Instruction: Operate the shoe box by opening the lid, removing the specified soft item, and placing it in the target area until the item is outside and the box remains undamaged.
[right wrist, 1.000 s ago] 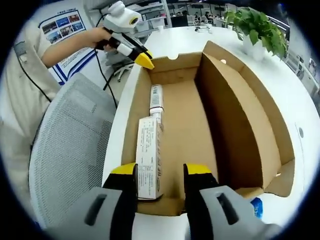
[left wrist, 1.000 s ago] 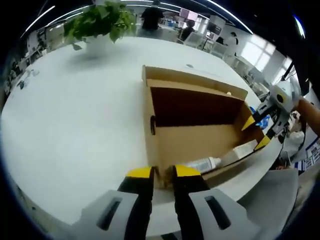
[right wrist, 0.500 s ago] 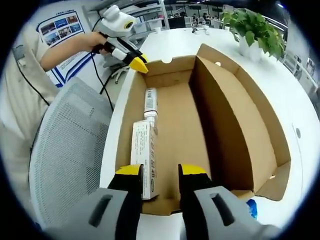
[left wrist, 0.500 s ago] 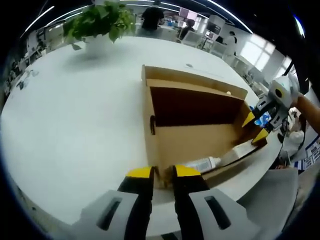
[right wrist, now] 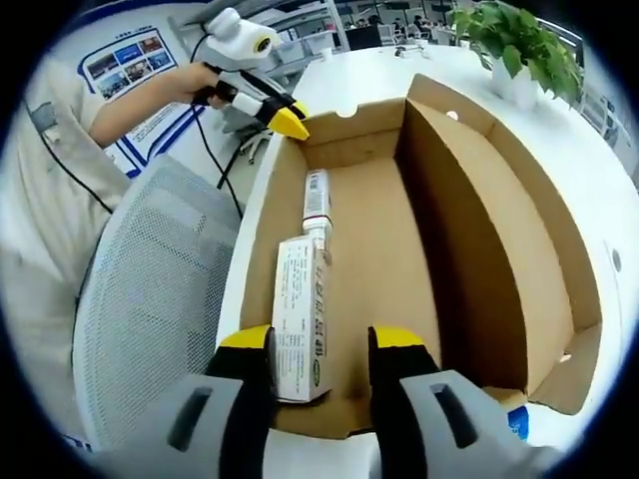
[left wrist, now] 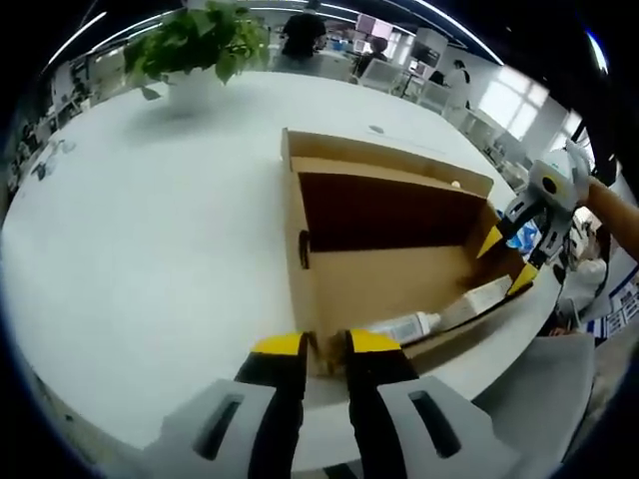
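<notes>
Left gripper (left wrist: pixel 324 344): my jaws pinched the shoe box (left wrist: pixel 389 284) end wall.
Right gripper (right wrist: pixel 319 341): my jaws stood apart over the carton (right wrist: pixel 303 317), not clamping.
Carton: white, printed, against the box's side wall.
Tube (right wrist: pixel 318 200): white, beyond it.
Plant (left wrist: pixel 195 45): far across the table (left wrist: pixel 130 230).
</notes>
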`<move>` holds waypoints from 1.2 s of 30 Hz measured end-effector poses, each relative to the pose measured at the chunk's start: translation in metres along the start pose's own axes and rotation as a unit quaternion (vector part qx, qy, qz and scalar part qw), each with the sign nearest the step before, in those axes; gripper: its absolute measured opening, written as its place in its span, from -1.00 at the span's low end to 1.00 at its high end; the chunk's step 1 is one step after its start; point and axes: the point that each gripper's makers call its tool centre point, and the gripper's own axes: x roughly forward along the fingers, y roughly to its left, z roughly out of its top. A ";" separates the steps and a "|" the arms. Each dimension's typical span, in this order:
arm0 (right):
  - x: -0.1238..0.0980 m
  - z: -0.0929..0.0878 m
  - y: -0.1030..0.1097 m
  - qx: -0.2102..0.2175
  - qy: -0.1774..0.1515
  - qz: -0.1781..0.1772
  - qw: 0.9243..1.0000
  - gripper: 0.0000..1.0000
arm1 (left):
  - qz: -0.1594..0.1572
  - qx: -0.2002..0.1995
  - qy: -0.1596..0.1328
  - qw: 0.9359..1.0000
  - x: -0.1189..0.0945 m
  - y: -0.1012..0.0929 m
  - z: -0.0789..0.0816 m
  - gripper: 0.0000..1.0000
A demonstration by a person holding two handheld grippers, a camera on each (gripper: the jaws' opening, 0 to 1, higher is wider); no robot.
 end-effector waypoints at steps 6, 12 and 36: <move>0.007 0.000 0.006 -0.001 0.006 0.016 1.000 -0.32 | 0.001 0.001 0.002 1.000 0.000 0.000 0.000 -0.75; 0.011 -0.001 0.003 -0.014 0.014 0.004 1.000 -0.31 | 0.001 0.001 0.002 1.000 -0.001 0.000 0.000 -0.75; 0.003 0.002 0.004 -0.052 0.034 -0.037 0.997 -0.70 | 0.009 -0.010 -0.003 1.000 -0.001 0.004 0.001 -0.86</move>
